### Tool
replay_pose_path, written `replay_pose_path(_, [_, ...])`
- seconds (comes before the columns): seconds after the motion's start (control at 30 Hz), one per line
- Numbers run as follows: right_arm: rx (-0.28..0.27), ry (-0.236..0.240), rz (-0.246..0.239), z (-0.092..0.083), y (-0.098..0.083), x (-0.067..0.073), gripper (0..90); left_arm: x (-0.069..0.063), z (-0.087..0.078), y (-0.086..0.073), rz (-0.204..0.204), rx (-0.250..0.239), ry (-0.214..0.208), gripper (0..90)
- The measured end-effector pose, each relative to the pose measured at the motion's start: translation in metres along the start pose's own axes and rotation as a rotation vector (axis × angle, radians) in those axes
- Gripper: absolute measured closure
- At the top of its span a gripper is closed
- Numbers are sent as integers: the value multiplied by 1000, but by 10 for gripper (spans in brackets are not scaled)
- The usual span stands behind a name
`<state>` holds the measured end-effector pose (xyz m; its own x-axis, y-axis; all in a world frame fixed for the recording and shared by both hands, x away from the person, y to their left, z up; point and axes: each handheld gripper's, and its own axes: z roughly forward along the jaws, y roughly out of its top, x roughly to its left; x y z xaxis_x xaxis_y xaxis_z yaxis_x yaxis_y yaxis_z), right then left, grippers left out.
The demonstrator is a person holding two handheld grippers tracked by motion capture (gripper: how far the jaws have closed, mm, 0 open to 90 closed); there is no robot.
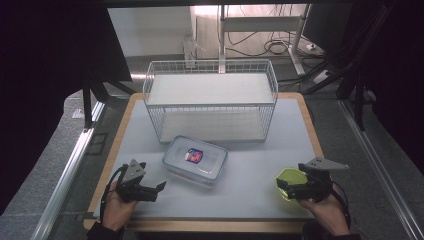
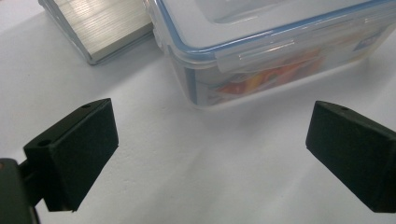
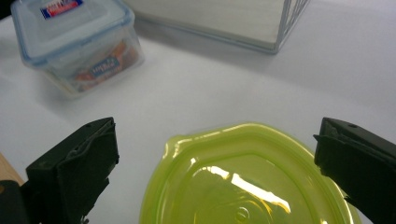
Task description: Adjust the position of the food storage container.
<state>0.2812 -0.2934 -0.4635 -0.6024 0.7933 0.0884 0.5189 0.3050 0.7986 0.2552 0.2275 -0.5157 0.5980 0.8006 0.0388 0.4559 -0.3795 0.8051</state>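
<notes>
A clear plastic container (image 1: 195,160) with a blue-rimmed lid and a red-and-blue label sits mid-table. My left gripper (image 1: 157,191) rests low at the front left, open and empty, its jaws aimed at the container's near corner (image 2: 261,42) a short way off. In the left gripper view the jaws (image 2: 212,126) stand wide over bare mat. At the front right, my right gripper (image 1: 282,190) is open over a yellow-green plastic lid (image 1: 289,176). The lid (image 3: 243,182) lies flat between the spread jaws (image 3: 217,135), and the pads do not press on it.
A white wire basket shelf (image 1: 210,90) with two levels stands at the back of the white mat (image 1: 250,150), just behind the container. Its lower edge (image 3: 224,18) and base corner (image 2: 100,25) show in the gripper views. The table has a wooden rim (image 1: 117,145).
</notes>
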Motion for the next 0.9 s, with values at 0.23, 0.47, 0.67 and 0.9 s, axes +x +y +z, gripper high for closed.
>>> replay_pose_path(0.23, [23,-32,-56,2,1,6,70,-2,0,0,15,-11,10,21])
replay_pose_path(0.47, [42,-15,-55,-2,4,10,234,-2,-1,0,23,-30,13,21])
replay_pose_path(0.67, [63,2,-96,-8,5,19,487,-3,-1,0,31,-39,13,21])
replay_pose_path(0.9, [85,42,-109,-18,5,23,886,-4,-1,1,40,-42,21,21])
